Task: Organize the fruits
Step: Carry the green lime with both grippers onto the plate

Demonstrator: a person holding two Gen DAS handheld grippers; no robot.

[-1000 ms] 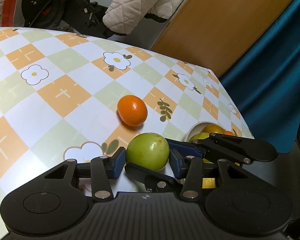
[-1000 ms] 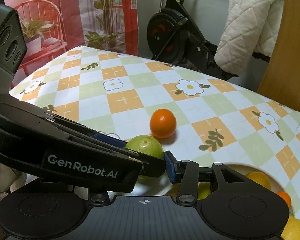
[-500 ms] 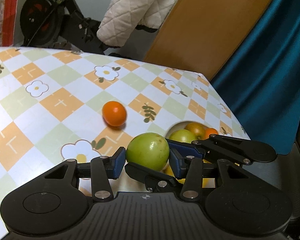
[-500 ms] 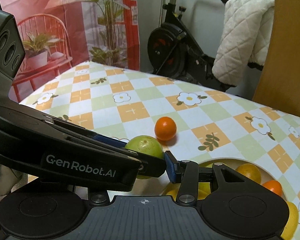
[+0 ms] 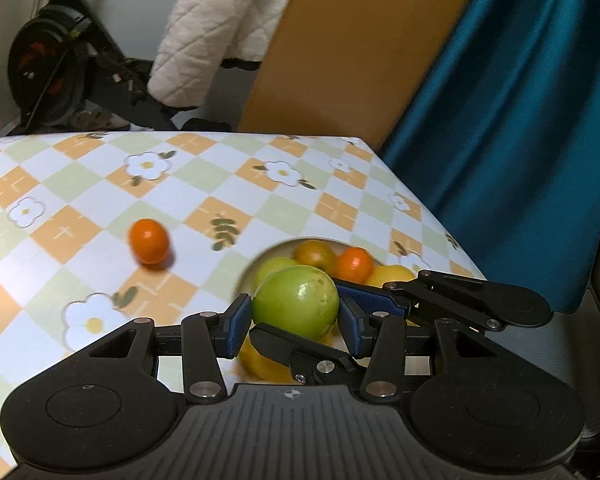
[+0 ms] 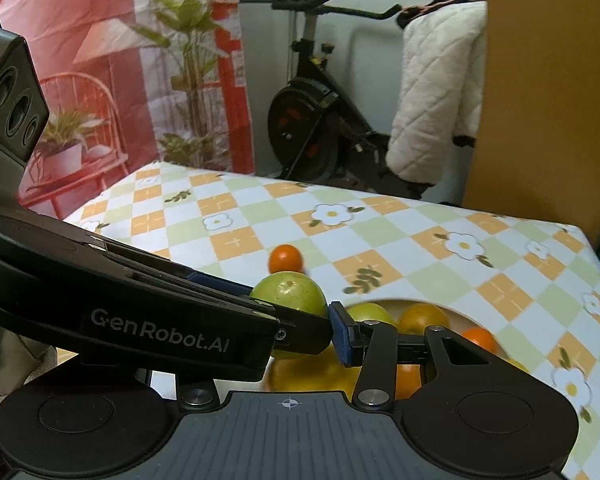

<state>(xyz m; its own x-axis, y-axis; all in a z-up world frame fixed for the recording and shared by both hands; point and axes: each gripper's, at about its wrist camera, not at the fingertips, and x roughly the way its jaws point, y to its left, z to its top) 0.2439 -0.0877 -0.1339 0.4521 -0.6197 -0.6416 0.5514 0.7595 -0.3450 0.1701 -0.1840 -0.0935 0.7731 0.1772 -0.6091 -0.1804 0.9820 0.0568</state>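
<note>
Your left claw [image 5: 296, 322] and right claw [image 6: 300, 320] both grasp the green fruit [image 5: 295, 307]; the bowl [image 5: 260, 258] is at one o'clock.

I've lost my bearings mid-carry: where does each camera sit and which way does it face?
Left wrist: on the left gripper, facing down across the checked table toward the bowl; its pads clamp the green fruit.
Right wrist: on the right gripper, facing the exercise bike; the left gripper's body crosses its view.
Shared: green fruit, bowl, loose orange fruit.
</note>
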